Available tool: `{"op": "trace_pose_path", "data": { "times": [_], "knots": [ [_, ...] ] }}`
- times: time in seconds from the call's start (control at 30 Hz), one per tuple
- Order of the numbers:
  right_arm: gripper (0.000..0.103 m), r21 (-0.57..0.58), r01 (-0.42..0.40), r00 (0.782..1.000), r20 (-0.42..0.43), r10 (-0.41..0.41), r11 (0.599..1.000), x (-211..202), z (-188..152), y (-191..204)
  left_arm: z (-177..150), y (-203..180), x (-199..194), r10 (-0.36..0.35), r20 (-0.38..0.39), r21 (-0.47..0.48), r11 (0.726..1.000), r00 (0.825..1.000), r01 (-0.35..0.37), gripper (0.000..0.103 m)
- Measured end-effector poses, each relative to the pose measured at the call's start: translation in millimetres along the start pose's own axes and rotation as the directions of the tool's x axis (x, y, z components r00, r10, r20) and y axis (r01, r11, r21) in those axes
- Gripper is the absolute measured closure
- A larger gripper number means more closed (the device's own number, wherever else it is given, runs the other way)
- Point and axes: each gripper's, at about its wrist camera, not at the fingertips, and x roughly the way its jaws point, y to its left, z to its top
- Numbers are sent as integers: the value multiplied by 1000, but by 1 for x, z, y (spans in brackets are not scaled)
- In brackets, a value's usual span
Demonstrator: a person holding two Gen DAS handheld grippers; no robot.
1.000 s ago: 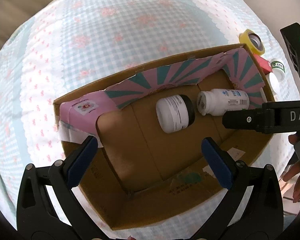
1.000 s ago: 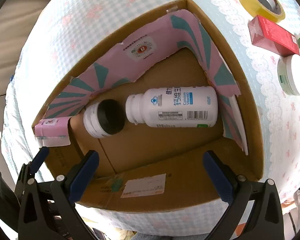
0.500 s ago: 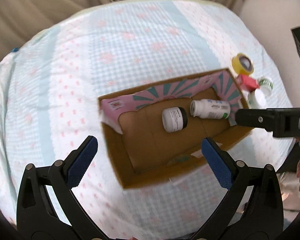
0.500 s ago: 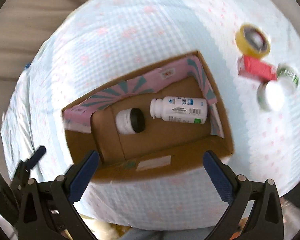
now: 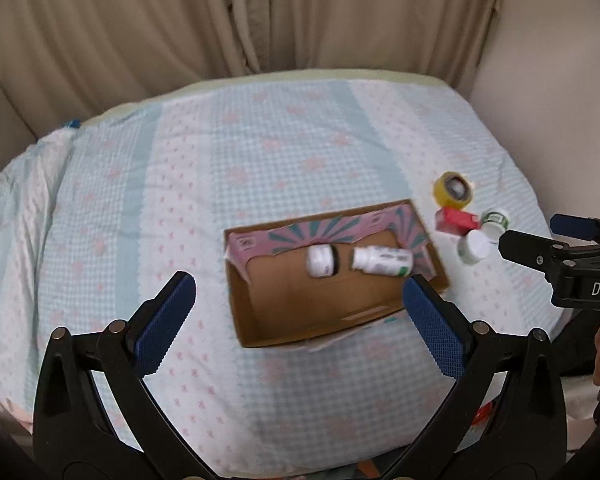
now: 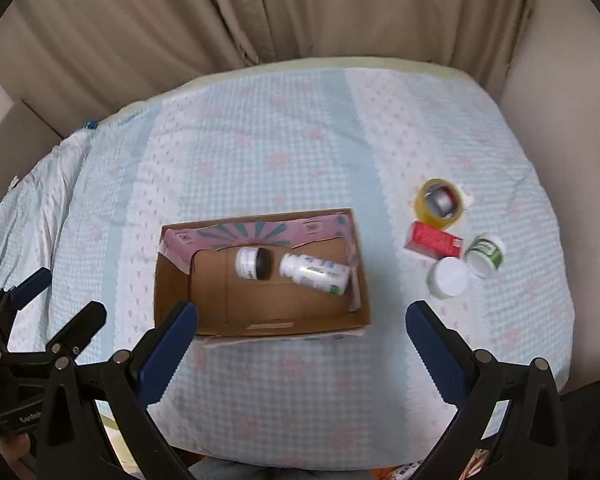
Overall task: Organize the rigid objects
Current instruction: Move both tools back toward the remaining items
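Observation:
An open cardboard box [image 5: 260, 320] [image 6: 172, 288] lies on the bed. Inside it lie a white bottle [image 5: 382, 261] [image 6: 315, 273] and a black-capped white jar [image 5: 322, 261] [image 6: 254, 264]. Right of the box sit a yellow tape roll [image 5: 453, 189] [image 6: 439, 202], a red carton [image 5: 458, 221] [image 6: 433, 240], a white-lidded jar [image 5: 474, 246] [image 6: 448, 278] and a green-labelled jar [image 5: 496, 220] [image 6: 485, 255]. My left gripper [image 5: 298, 320] is open and empty, high above the bed's near edge. My right gripper [image 6: 300, 340] is open and empty, also high and pulled back.
The bed has a light blue checked cover [image 5: 260, 160] [image 6: 284, 140]. Beige curtains [image 5: 260, 20] hang behind it and a wall [image 5: 560, 80] stands at the right. The right gripper shows at the right edge of the left wrist view [image 5: 568, 256].
Both grippers have pulled up and back from just above the box, so the whole bed and curtains come into view. Both stay open. The box contents have not moved.

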Motion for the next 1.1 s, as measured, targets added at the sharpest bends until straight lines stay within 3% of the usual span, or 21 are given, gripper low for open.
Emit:
{"op": "trace_pose_path", "data": {
  "times": [0.3, 0.63, 0.87, 1.1],
  "knots": [
    [0, 49, 8, 996, 85, -12, 999, -37, -14, -105, 8, -89, -11, -8, 40, -35, 999, 999, 9, 0],
    [0, -51, 4, 990, 140, 3, 999, -38, 7, -248, 23, -228, 20, -7, 61, -118, 993, 998, 14, 0],
    [0, -193, -59, 992, 102, 79, 980, 7, 43, -293, 17, -301, 75, -16, -5, -101, 995, 1000, 16, 0],
    [0, -332, -129, 988, 42, 152, 935, 80, 64, -298, -5, -341, 148, -71, -98, -61, 996, 993, 66, 0]
  ]
}}
